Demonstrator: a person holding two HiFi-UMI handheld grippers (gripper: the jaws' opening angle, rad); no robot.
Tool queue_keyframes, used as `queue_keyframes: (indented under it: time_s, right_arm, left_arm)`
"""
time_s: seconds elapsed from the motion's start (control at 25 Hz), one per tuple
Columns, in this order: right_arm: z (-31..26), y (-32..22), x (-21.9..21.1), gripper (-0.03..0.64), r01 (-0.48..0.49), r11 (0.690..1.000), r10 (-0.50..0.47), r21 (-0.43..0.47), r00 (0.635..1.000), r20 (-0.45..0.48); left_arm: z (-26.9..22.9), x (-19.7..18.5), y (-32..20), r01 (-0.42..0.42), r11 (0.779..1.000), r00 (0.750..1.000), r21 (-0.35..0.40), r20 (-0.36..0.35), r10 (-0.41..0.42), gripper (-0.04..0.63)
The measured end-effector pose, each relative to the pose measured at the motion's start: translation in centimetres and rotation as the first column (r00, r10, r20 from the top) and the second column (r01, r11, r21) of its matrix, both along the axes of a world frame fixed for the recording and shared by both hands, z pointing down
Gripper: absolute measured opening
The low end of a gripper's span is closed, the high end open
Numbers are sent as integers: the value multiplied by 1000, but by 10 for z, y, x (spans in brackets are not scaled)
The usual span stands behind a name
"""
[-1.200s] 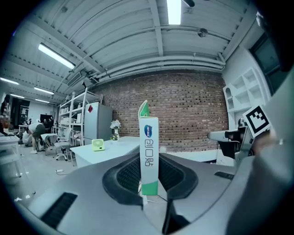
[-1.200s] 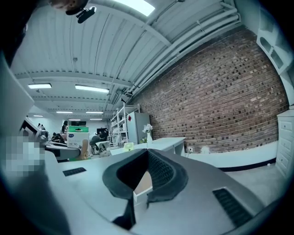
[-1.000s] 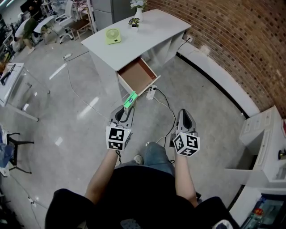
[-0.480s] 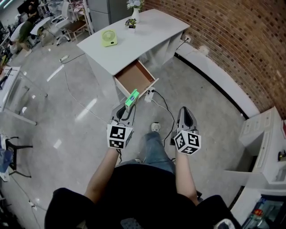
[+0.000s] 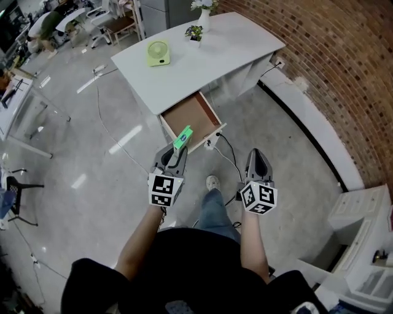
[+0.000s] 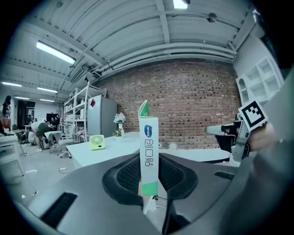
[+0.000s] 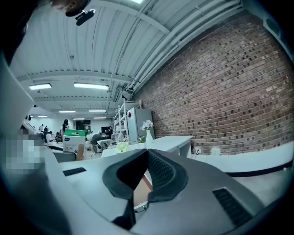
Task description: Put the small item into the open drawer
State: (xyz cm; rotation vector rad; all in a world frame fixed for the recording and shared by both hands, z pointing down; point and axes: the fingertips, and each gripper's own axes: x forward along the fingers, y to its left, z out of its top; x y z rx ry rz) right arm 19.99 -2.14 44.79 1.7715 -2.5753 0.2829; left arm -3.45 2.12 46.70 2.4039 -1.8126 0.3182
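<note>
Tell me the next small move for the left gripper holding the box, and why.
Probably carry the left gripper forward toward the white desk, fingers shut on the green-and-white box. In the head view the drawer stands open and bare inside, while the box appears to hang short of its front edge, so releasing now would likely drop it on the floor.

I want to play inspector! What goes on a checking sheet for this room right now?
Surface: white desk, mostly bare.
Job's things: small box held above the floor, short of the open drawer; drawer looks empty.
Clutter: green fan, flower vase, little plant on the desk.
Grippers: left gripper shut on the small box; right gripper shut, empty.
Cables: cable on the floor by the drawer.
Surroundings: brick wall, shiny grey floor.
</note>
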Motion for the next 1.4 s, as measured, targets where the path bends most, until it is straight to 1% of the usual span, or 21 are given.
queue_keyframes:
  time_s: [0.08, 0.16, 0.28, 0.36, 0.44, 0.52, 0.6, 0.72, 0.88, 1.0, 1.12, 1.4]
  right_arm:
    - [3, -44, -2, 3, 53, 998, -54, -13, 998, -21]
    - [4, -85, -7, 3, 119, 992, -119, -30, 993, -20]
    - [4, -136, -25, 3, 220, 974, -221, -49, 975, -27]
    - [5, -163, -47, 3, 308, 950, -311, -57, 949, -53]
    - [5, -187, -66, 3, 399, 915, -403, -67, 913, -71]
    - [4, -206, -76, 3, 462, 884, -467, -71, 881, -78]
    - [6, -222, -85, 3, 511, 856, -516, -77, 853, -79]
    - [13, -239, -100, 3, 559, 824, -565, -89, 822, -72]
    - [24, -248, -120, 3, 619, 777, -628, -118, 775, -67]
    - [28, -253, -133, 3, 649, 749, -660, -130, 747, -74]
    - [34, -260, -142, 3, 664, 734, -678, -144, 731, -82]
    - [54, -270, -159, 3, 677, 712, -698, -188, 710, -89]
  left_arm:
    - [8, -1, -26, 44, 999, 999, -26, 2, -44, 91]
    - [11, -1, -50, 96, 994, 995, -52, 10, -96, 91]
    - [9, -6, -88, 165, 984, 986, -67, 4, -166, 91]
    - [8, -12, -107, 222, 972, 975, -71, 4, -222, 91]
    - [10, -13, -119, 286, 955, 958, -83, 6, -287, 91]
    - [12, -7, -132, 329, 940, 944, -92, 8, -330, 91]
    - [13, -2, -144, 355, 930, 935, -92, 15, -355, 91]
    - [13, -2, -160, 374, 924, 927, -84, 31, -373, 91]
    - [16, -5, -168, 419, 903, 908, -95, 21, -419, 91]
    - [19, -7, -175, 433, 896, 901, -100, 22, -433, 91]
    - [24, -8, -184, 436, 893, 899, -111, 20, -437, 91]
    - [43, -13, -195, 432, 890, 900, -146, 12, -435, 91]
